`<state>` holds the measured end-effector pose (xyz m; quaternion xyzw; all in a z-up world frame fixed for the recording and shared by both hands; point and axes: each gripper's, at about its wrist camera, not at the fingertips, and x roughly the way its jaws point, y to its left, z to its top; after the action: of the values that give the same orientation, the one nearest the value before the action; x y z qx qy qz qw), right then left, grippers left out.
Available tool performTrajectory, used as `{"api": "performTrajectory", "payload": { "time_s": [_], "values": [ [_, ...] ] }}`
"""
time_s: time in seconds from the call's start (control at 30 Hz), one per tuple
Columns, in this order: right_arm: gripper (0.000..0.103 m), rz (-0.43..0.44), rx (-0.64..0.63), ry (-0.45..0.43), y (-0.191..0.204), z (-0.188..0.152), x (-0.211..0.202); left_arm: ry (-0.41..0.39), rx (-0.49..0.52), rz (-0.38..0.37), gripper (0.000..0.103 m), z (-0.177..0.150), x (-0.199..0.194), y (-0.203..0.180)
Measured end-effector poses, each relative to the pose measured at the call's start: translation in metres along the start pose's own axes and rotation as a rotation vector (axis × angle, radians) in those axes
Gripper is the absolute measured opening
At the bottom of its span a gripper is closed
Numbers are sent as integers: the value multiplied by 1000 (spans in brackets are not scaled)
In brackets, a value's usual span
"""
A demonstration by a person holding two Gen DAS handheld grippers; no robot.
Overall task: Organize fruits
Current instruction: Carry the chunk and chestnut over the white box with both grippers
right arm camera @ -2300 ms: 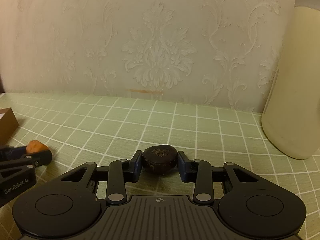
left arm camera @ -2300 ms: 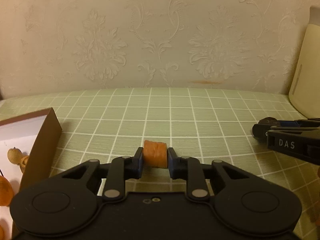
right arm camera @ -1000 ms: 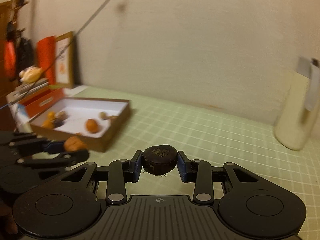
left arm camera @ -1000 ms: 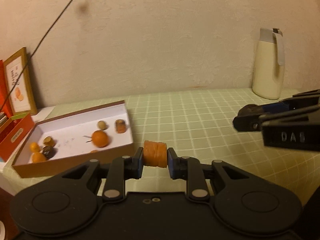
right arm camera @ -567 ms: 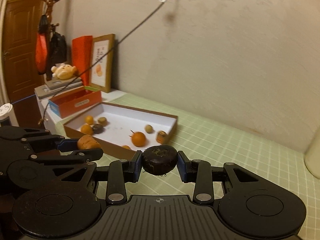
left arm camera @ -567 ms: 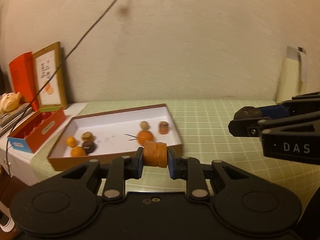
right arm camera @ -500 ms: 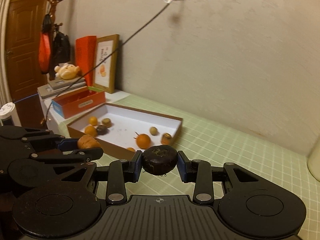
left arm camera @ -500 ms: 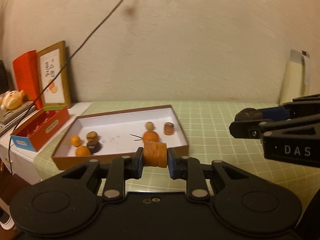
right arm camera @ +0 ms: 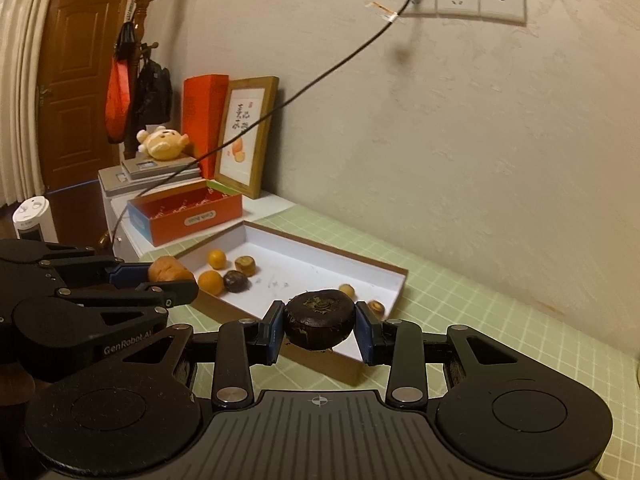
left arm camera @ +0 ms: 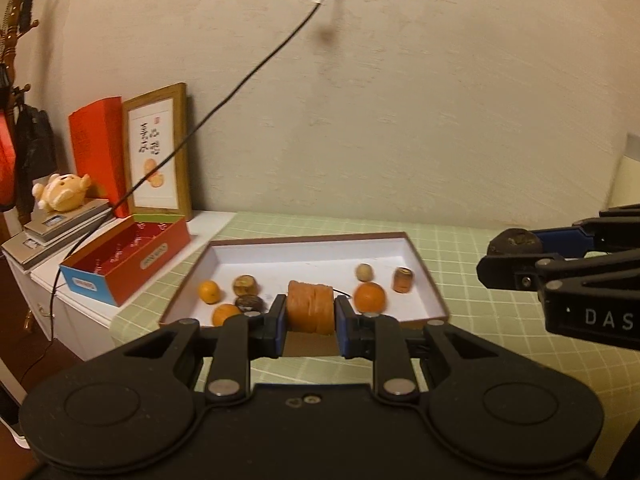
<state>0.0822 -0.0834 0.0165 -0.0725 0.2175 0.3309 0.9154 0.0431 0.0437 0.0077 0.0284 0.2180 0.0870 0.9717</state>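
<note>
Currently, left wrist view: ridged orange fruit (left arm camera: 310,307) pinched by left gripper (left arm camera: 310,322), held just short of white tray (left arm camera: 420,256). Right wrist view: dark round fruit (right arm camera: 319,319) clamped by right gripper (right arm camera: 320,334), near tray's front wall. Carry step judged underway; next, release over tray called for.

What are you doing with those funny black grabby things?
A person is sorting fruits with a grabbing tool in each hand. The left tool is squeezing a ridged orange fruit, and the right tool is squeezing a dark brown fruit. Both are held up near a shallow white box on the green checked table. A few small orange and brown fruits already lie inside it. Neither carried fruit has been put down yet.
</note>
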Motion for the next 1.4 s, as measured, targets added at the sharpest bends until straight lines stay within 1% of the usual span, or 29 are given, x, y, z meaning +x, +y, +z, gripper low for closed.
{"api": "performTrajectory", "payload": {
  "time_s": [0.2,0.37,0.7,0.9,1.1,1.4],
  "values": [
    [37,23,-18,-3,6,7,24,-8,-32,50,14,5,12,20],
    [37,30,-28,-5,7,13,42,-8,-54,76,14,8,22,31],
    [37,23,-45,-19,4,27,75,-29,-63,89,14,22,44,43],
    [37,12,-43,-20,-4,33,95,-32,-69,96,14,32,66,48],
    [37,6,-26,-14,-15,38,118,-25,-78,93,14,37,88,50],
    [37,8,-4,0,-31,43,158,-5,-80,110,14,41,124,55]
  ]
}}
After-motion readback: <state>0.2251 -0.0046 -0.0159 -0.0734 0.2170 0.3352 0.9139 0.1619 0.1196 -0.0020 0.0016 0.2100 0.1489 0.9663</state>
